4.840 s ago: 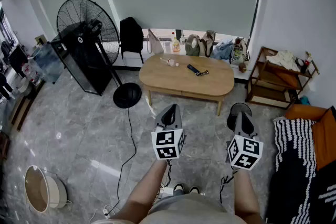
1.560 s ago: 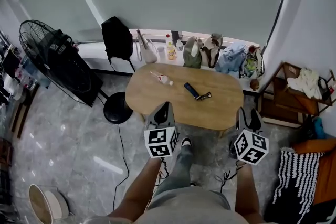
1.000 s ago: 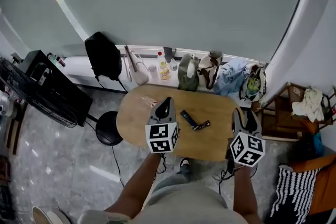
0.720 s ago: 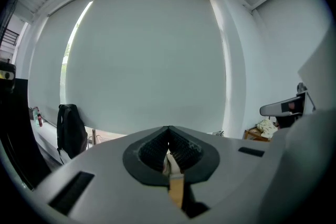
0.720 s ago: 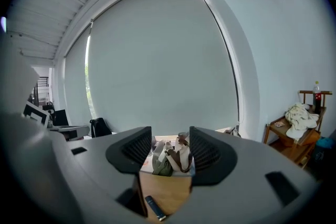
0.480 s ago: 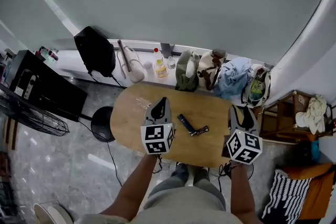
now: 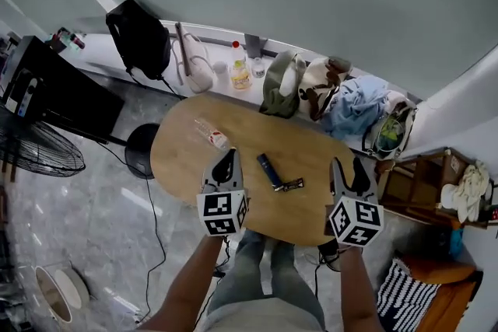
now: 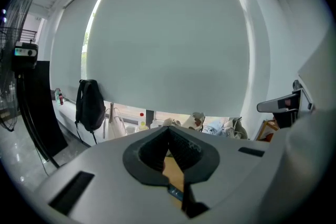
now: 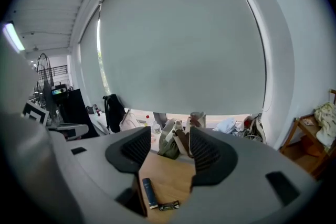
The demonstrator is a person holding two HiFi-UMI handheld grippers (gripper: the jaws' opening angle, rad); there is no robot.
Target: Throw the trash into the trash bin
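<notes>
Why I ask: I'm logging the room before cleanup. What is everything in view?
table: 1, wooden, centre
bottle: 1, clear with red cap, table's left part
stick: 1, dark blue, mid-table
wrapper: 1, dark, by the stick
backpack: 1, black, sill
tote: 1, white, sill beside backpack
sill bottle: 1, yellow, sill
bags: about 4, green, brown-white, blue, grey, sill behind table
fan: 1, black, far left
round base: 1, black, floor left of table
bin: 1, white, floor, bottom left
shelf: 1, wooden, right
left tongs: 1, grey, shut, empty, over table
right tongs: 1, grey, open, empty, over table
</notes>
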